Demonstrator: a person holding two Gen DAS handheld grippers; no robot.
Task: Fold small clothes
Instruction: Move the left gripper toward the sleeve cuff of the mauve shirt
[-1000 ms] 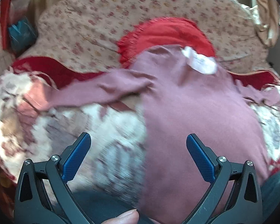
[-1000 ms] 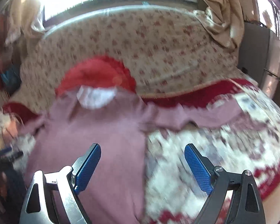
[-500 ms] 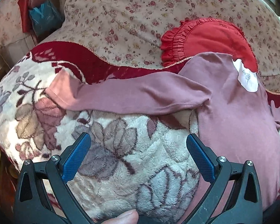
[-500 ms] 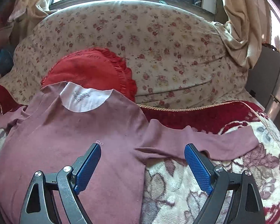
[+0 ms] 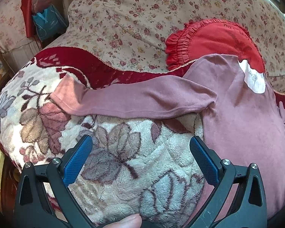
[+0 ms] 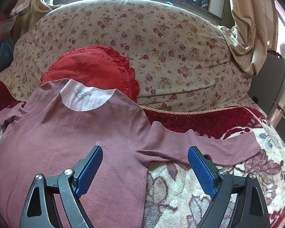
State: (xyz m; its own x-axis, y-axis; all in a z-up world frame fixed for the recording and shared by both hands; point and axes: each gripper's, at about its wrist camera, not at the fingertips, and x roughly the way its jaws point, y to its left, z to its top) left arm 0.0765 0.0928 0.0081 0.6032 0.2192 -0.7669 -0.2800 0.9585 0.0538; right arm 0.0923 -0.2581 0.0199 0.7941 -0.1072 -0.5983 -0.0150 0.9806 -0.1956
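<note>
On the blanket (image 5: 123,171) covering the sofa seat, the shirt (image 6: 66,148) lies flat, front up, sleeves spread to either side, its collar end resting on the red cushion (image 6: 89,70). Left gripper (image 5: 140,163): jaws wide apart, empty, hovering over bare blanket below the shirt's left sleeve (image 5: 134,100) (a thumb shows at the frame's bottom edge). Right gripper (image 6: 144,171): jaws wide apart, empty, above the shirt's right armpit.
</note>
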